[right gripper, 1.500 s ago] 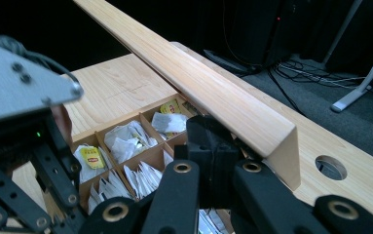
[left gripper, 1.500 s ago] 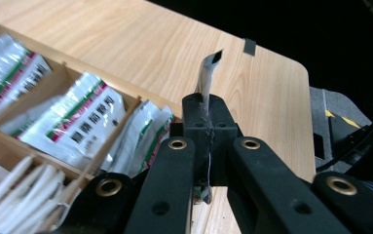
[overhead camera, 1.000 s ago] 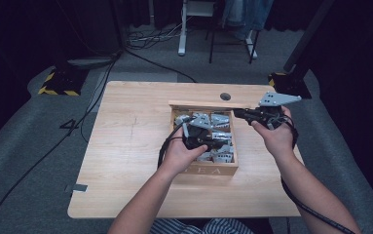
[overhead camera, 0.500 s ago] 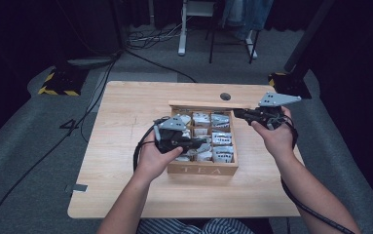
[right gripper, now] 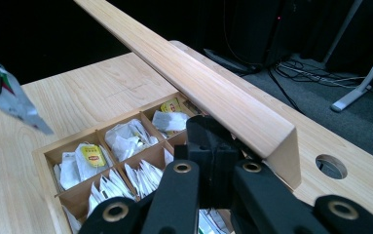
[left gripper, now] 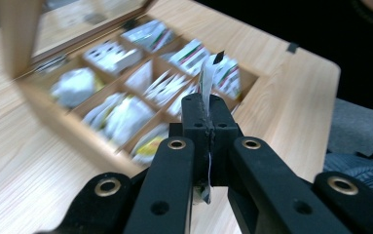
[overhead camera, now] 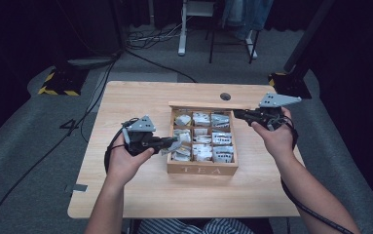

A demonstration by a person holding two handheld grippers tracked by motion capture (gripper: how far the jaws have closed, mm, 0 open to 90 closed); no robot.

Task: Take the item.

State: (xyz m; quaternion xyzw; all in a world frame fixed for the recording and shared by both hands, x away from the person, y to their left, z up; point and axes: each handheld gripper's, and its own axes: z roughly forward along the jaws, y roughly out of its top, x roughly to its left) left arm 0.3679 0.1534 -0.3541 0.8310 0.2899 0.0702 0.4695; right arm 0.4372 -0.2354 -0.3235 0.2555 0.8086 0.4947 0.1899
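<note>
Tea sachet [left gripper: 207,73]: a thin, flat foil packet, silvery white with a dark torn-looking tip at the top and a hint of red and green print; seen edge-on in the left gripper view, upright between the jaws, its lower edge poking out below them. In the right gripper view its grey corner [right gripper: 13,102] hangs in the air at the left, above the desk and beside the box.

Left tongs [overhead camera: 170,143]: pressed together on the sachet, no gap between the jaws; held just off the left wall of the box, above the desk.

Right tongs [overhead camera: 237,114]: at the back right corner of the box, by the raised lid; the jaws look closed together at the lid's edge, though whether they actually grip it I cannot tell.

Tea box [overhead camera: 201,168]: light wood, "TEA" on the front wall, nine compartments in three rows, each holding paper sachets, white and grey, some with yellow labels.

Lid [right gripper: 208,92]: pale wood, standing open at the back of the box.

Desk [overhead camera: 135,105]: light wooden top with a round cable hole [overhead camera: 225,96] behind the box.
</note>
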